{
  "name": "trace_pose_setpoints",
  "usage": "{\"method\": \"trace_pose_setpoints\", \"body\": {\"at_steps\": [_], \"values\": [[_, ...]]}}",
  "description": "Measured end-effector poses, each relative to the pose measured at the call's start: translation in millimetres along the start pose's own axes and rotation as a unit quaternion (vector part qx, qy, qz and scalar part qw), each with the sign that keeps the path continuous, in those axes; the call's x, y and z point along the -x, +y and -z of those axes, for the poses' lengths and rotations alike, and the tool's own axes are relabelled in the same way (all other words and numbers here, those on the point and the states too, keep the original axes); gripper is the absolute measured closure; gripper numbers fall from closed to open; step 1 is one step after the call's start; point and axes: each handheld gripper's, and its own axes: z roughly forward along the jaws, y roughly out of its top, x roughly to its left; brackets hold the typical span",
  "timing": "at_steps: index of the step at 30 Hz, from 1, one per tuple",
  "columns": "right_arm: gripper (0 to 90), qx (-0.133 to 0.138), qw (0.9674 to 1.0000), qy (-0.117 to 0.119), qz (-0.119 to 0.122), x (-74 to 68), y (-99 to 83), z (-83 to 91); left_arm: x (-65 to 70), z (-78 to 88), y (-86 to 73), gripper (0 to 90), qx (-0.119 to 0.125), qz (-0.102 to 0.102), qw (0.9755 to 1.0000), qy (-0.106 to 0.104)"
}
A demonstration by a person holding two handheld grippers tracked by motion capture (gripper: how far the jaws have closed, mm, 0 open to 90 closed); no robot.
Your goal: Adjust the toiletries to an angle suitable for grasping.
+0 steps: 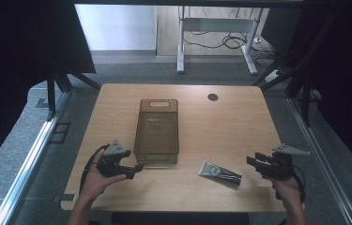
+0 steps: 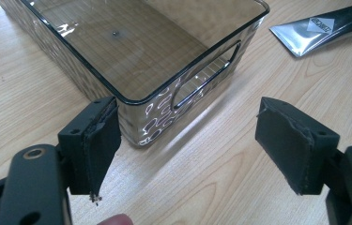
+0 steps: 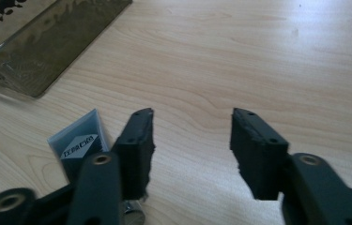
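Approach step: tube [image 1: 219, 173] lies flat on the surface [image 1: 220, 122], between smoked bin [image 1: 157, 129] and right gripper [image 1: 253, 161]. Both grippers' jaws apart, empty (left gripper [image 1: 133, 171] beside bin's near corner). Next, likely: right closes on the tube, lifts toward bin.

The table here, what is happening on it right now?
A person holds a hand-held gripper in each hand over a wooden table. The left hand-held gripper is open, just in front of the near corner of an empty smoked-plastic bin. The right hand-held gripper is also open and holds nothing, with a dark tube lying flat on the table beside it. Nothing is gripped yet.
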Motion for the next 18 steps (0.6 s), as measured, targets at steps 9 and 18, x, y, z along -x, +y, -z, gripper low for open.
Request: {"method": "trace_pose_setpoints", "body": {"at_steps": [9, 18], "values": [[70.5, 0.001, 0.9999, -0.013, 0.009, 1.1, 0.1, 2.4, 3.6, -6.7, 0.3, 22.7, -0.01, -0.005, 0.9999, -0.004], [89.0, 0.028, 0.9996, -0.008, -0.002, 5.8, -1.5, -1.4, 4.5, -8.1, 1.3, 22.6, -0.008, -0.002, 0.9999, -0.009]]}}
